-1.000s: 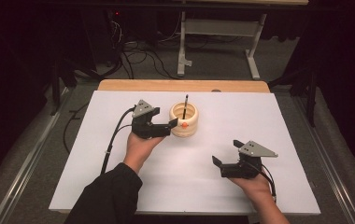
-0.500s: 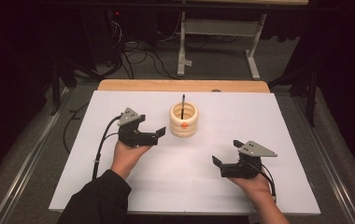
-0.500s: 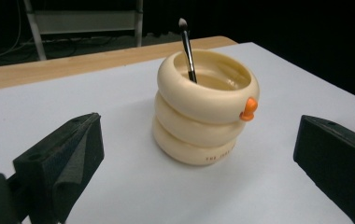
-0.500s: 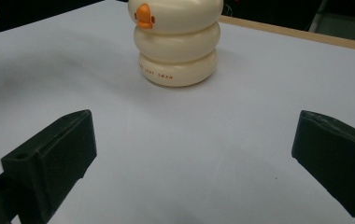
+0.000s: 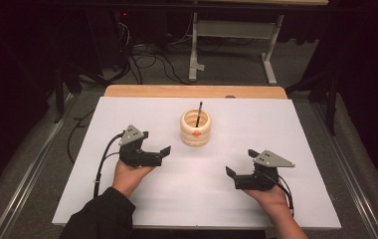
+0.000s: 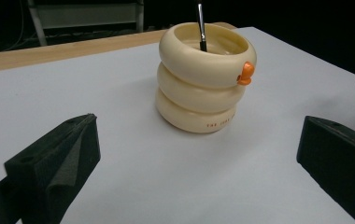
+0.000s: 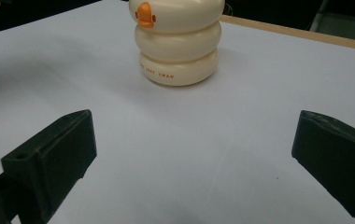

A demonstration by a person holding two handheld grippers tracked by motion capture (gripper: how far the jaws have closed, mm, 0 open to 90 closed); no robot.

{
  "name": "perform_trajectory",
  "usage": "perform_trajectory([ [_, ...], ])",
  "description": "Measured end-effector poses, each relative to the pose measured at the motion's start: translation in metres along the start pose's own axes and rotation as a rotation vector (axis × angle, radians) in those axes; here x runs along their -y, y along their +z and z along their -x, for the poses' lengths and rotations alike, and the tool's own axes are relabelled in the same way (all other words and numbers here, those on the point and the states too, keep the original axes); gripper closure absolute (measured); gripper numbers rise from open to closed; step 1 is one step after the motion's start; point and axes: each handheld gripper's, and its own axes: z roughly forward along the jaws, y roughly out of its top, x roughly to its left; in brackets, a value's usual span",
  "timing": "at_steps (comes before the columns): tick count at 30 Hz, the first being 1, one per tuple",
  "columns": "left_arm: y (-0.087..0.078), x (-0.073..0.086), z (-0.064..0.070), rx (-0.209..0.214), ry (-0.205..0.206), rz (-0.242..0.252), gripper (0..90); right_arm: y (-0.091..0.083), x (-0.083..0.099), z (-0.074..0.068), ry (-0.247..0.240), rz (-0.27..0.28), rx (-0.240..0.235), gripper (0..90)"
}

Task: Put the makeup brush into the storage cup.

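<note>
A cream holder (image 5: pixel 195 130) made of three stacked rings, with a small orange beak (image 5: pixel 195 134), stands on the white board (image 5: pixel 197 204) a little behind its middle. A thin dark pen (image 5: pixel 198 112) stands in it. My left gripper (image 5: pixel 160 155) rests open to the holder's front left, a short gap away. In the left gripper view the holder (image 6: pixel 202 84) and pen (image 6: pixel 201 25) are ahead of the wide-apart jaws of the left gripper (image 6: pixel 196 154). My right gripper (image 5: pixel 233 178) sits open at the front right, with the holder (image 7: pixel 179 42) farther ahead of the right gripper (image 7: pixel 196 144).
A wooden table edge (image 5: pixel 192 91) runs behind the white board. Beyond it, on the dark floor, are cables (image 5: pixel 147 55) and a metal stand (image 5: pixel 232 30). Bare white board lies between the two grippers and around the holder.
My left gripper has drawn back from the holder, toward the person and to the left, with its jaws open. The pen stays in the holder. The right gripper has not moved.
</note>
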Motion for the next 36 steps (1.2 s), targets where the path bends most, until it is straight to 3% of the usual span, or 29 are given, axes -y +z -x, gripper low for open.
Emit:
perform_trajectory([
  [14, -0.030, 0.017, 0.002, -0.008, 0.021, -0.001, 0.0, -0.001, 0.000, -0.001, 0.003, 0.000, 0.005, 1.3],
  [26, -0.058, 0.038, 0.000, 0.006, 0.004, 0.020, 0.0, -0.001, 0.000, -0.001, 0.001, 0.006, 0.004, 1.3],
  [31, -0.060, 0.043, 0.005, -0.006, 0.052, 0.017, 0.0, -0.002, -0.001, -0.002, 0.001, 0.012, 0.002, 1.3],
  [36, -0.055, 0.045, 0.008, 0.014, 0.046, 0.029, 0.0, -0.006, -0.002, -0.003, 0.006, 0.028, 0.006, 1.2],
])
